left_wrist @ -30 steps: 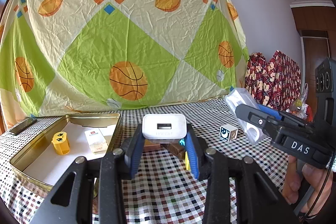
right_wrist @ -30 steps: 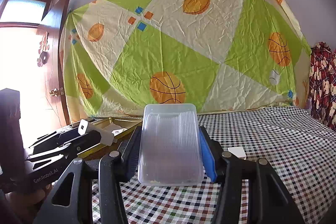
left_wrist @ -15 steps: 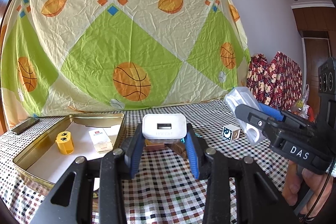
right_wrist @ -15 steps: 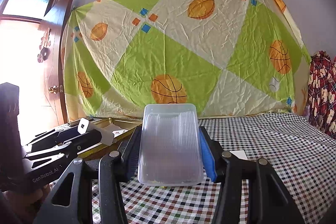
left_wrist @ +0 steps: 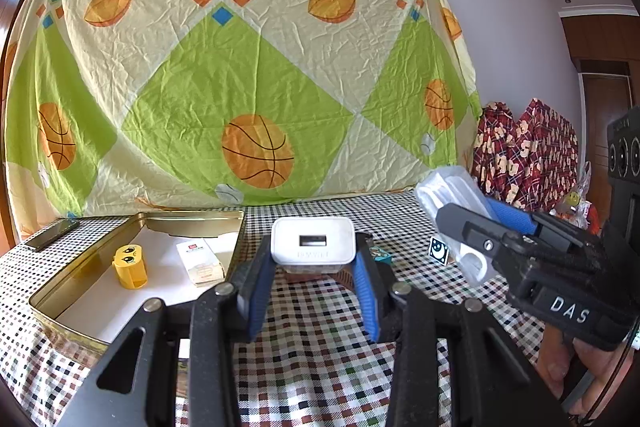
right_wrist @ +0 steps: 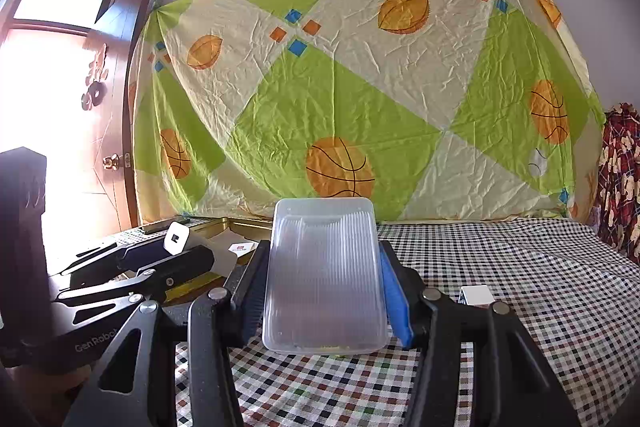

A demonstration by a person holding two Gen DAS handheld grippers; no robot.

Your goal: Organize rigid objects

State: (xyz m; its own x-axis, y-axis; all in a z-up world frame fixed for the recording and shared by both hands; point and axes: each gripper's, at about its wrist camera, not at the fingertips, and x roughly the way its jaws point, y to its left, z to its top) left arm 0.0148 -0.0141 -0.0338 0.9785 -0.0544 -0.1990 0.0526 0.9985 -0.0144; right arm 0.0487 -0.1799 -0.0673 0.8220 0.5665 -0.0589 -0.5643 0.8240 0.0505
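The left claw (left_wrist: 313, 267) is clamped on a white USB charger (left_wrist: 313, 241), its blue-padded fingers (left_wrist: 256, 291) pressing the charger's two sides, port face toward the camera. The charger hangs above the checkered table (left_wrist: 320, 347), just right of a gold metal tin (left_wrist: 72, 291) that sits at the table's left. Inside the tin stand a yellow sharpener with cartoon eyes (left_wrist: 130, 266) and, to its right, a small white box with a red mark (left_wrist: 200, 261), the two apart. Beyond the charger, partly hidden behind it, lie a couple of small items I cannot identify. Further right on the table sits a white cube with a blue moon face (left_wrist: 439, 251).

The right claw (right_wrist: 324, 291) grips a clear ribbed plastic container (right_wrist: 325, 275) by its long sides, holding it above the table. In the left wrist view this container (left_wrist: 452, 203) appears at right, tilted, raised over the cube. A dark phone (left_wrist: 50, 233) lies at the table's far left edge. A green and cream basketball-print sheet (left_wrist: 240, 75) hangs behind.
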